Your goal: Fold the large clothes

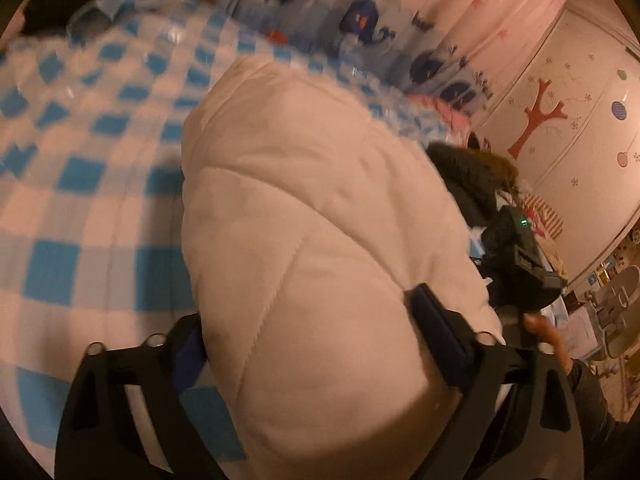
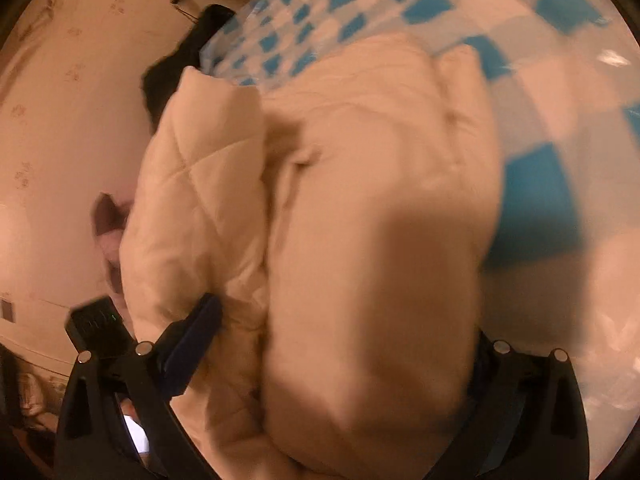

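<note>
While bunched on blue-and-white checked bed cover (image 1: 72,200) | cream quilted puffy coat (image 1: 304,216) fills both jaws | left gripper (image 1: 316,340) wide, clamped on bulk | right gripper (image 2: 344,344) grip unclear | advice: press flat, align edges, avoid slipping.

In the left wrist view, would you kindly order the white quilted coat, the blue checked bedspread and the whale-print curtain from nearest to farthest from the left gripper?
1. White quilted coat, between the left gripper's fingers.
2. Blue checked bedspread, beneath and left.
3. Whale-print curtain, far back, upper middle.
</note>
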{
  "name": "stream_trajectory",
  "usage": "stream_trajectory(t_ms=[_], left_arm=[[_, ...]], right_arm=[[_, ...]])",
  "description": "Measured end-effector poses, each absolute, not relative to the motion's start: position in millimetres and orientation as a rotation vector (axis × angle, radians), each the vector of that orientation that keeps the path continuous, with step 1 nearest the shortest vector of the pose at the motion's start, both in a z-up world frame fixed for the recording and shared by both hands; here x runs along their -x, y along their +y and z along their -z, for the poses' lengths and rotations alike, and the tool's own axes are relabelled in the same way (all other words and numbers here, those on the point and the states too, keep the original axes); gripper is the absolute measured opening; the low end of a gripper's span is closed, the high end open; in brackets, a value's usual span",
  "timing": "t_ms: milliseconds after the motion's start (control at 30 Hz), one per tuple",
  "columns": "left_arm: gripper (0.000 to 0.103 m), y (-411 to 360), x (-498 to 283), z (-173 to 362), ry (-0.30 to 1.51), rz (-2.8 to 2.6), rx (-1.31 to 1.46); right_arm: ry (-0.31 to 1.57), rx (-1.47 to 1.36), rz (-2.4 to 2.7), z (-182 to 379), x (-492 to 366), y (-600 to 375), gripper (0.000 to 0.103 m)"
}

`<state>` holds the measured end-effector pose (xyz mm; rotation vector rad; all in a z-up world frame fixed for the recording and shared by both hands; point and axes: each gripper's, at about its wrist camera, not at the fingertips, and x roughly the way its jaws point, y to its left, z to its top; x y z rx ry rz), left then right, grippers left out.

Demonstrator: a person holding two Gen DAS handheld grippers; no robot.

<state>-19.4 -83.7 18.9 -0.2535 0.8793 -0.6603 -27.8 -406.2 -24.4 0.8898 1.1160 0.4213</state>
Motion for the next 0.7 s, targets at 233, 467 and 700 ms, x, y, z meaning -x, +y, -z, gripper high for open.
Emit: stream_trajectory(t_ms=[233, 467, 700], left_arm=[[0.081, -20, 38, -63, 0.694, 0.512, 0.206], [0.092, 18, 12, -13, 0.967, 0.368, 0.221], [0.092, -3, 59, -65, 0.68, 0.204, -0.041]], right_arm=[[1.001, -0.784, -0.647, -13, -21, -335, 0.098], [1.206, -0.601, -0.594, 42, -41, -297, 0.097], [0.761, -0.341, -0.394, -82, -6, -309, 0.097]])
